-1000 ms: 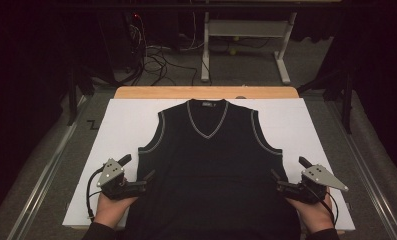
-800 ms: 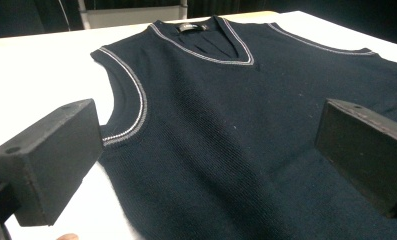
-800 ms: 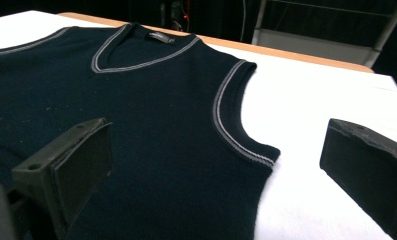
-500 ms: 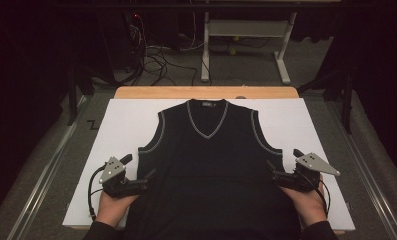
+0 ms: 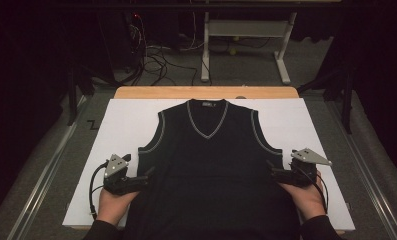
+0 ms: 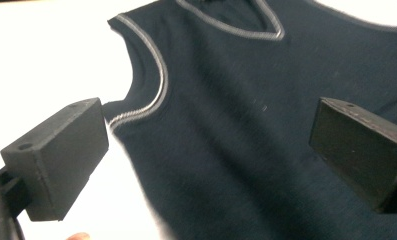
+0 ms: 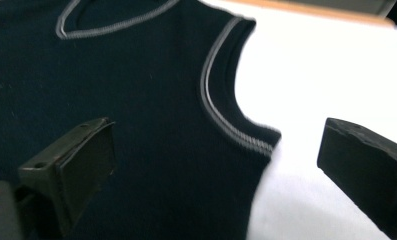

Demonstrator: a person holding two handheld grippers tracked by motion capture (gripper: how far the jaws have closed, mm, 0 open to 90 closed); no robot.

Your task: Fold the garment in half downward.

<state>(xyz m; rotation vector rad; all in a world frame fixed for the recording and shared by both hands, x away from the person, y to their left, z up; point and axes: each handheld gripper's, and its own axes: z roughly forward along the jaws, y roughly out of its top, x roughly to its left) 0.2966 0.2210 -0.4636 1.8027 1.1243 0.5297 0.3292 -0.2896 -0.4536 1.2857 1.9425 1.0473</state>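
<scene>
Both hands have slid in closer to the vest since a second ago, the right one more than the left. That black vest lies flat on its back in the middle of the white sheet on the bench, with its grey-trimmed V neck pointing away from the person. Left tongs sit at the vest's left edge, just under the armhole, with a hand holding them from behind. Their jaws stand wide apart and hold nothing; in the left gripper view one jaw is over the white sheet and the other is over the dark cloth. Right tongs sit at the vest's right edge, also just under the armhole, held by the other hand. Their jaws are wide apart too and hold nothing, one over the cloth and one over the sheet beside the vest.
</scene>
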